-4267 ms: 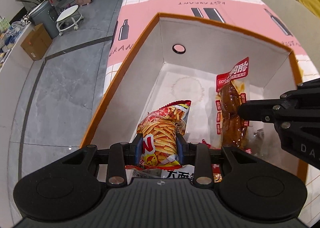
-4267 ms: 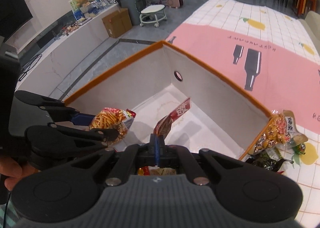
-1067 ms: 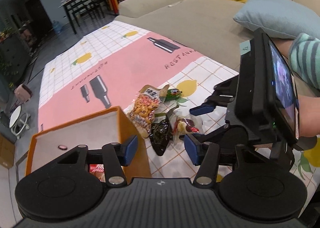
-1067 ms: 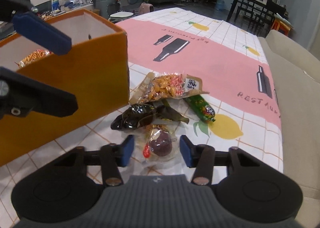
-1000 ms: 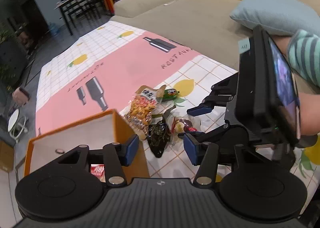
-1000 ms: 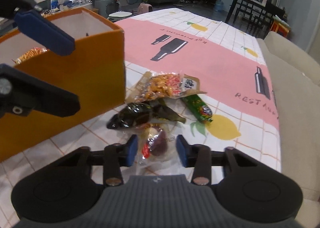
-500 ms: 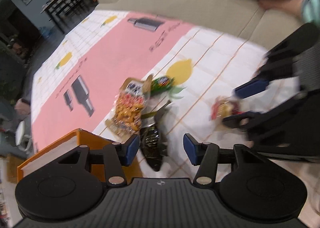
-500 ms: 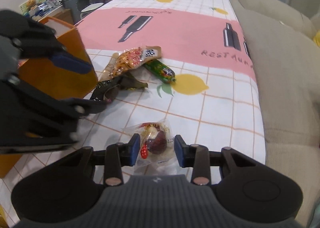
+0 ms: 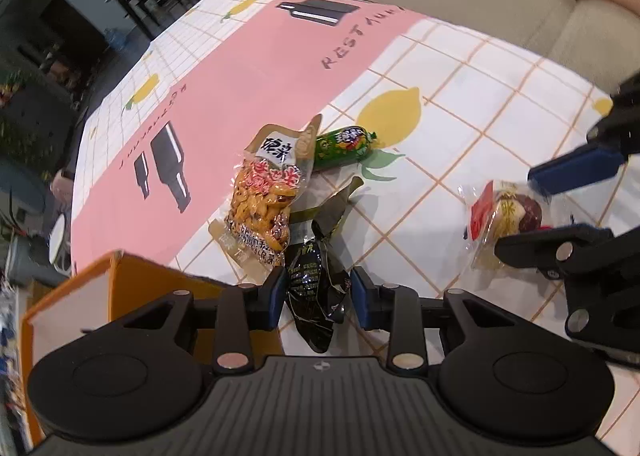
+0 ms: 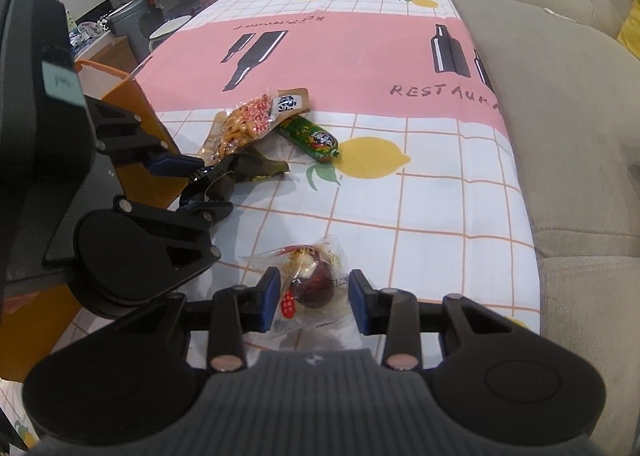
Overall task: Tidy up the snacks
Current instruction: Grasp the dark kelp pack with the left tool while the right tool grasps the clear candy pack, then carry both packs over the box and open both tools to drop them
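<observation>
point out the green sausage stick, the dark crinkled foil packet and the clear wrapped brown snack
green sausage stick (image 9: 343, 143), left wrist view, on the middle of its printed wrapper
dark crinkled foil packet (image 9: 314, 288), left wrist view, on its wide lower body
clear wrapped brown snack (image 10: 314, 286), right wrist view, on the dark round piece inside

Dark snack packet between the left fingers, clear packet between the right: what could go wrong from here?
1. The dark packet touches the peanut bag; closing the left gripper may drag or pinch that bag too.
2. The clear packet is loose, crinkly film; the right gripper may catch only film and it could slip.
3. Both grippers work close together near the orange box; they could collide on the way there.
</observation>
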Demonstrator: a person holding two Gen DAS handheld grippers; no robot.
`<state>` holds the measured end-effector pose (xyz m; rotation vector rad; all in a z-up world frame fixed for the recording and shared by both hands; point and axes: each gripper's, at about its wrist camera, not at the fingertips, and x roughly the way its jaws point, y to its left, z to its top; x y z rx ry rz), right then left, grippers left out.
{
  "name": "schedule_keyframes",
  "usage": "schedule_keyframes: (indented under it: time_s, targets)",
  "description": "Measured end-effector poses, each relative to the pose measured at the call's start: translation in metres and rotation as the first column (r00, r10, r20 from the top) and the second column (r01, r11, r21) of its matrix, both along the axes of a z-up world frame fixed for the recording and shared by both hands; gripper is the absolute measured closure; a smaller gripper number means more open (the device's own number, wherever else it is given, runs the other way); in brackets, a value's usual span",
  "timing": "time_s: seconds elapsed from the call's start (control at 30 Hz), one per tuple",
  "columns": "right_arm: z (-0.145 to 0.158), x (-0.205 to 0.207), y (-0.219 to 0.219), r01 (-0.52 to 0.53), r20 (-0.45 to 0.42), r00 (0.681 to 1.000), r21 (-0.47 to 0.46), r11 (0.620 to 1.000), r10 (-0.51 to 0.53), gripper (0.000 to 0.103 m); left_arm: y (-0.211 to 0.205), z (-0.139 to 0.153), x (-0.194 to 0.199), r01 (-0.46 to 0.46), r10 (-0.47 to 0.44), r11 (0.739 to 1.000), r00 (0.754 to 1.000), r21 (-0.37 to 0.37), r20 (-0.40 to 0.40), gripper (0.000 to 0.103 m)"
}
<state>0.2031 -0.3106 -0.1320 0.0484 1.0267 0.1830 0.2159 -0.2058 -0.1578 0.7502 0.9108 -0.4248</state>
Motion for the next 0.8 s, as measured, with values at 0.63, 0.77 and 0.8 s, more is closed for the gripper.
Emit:
schedule_keyframes:
  time_s: [0.63, 0.77, 0.8]
  targets:
    - [0.025, -0.038, 0.006, -0.009, 0.014, 1.000, 0.008, 1.000, 0.009, 0.069, 0.042, 0.074, -0.082, -0.181, 0.181, 0.929, 0.983, -0.323, -0.029, 0.065]
    - [0.039, -0.059, 0.012, -0.008, 0.041, 0.999, 0.031, 0.999, 0.006, 0.069, 0.057, 0.099, -0.103, -0.196, 0.200, 0.902, 0.979, -0.386, -0.030, 0.065]
    - [0.042, -0.066, 0.014, -0.010, 0.048, 0.999, 0.036, 0.999, 0.008, 0.069, 0.061, 0.105, -0.108, -0.200, 0.205, 0.894, 0.978, -0.401, -0.030, 0.065]
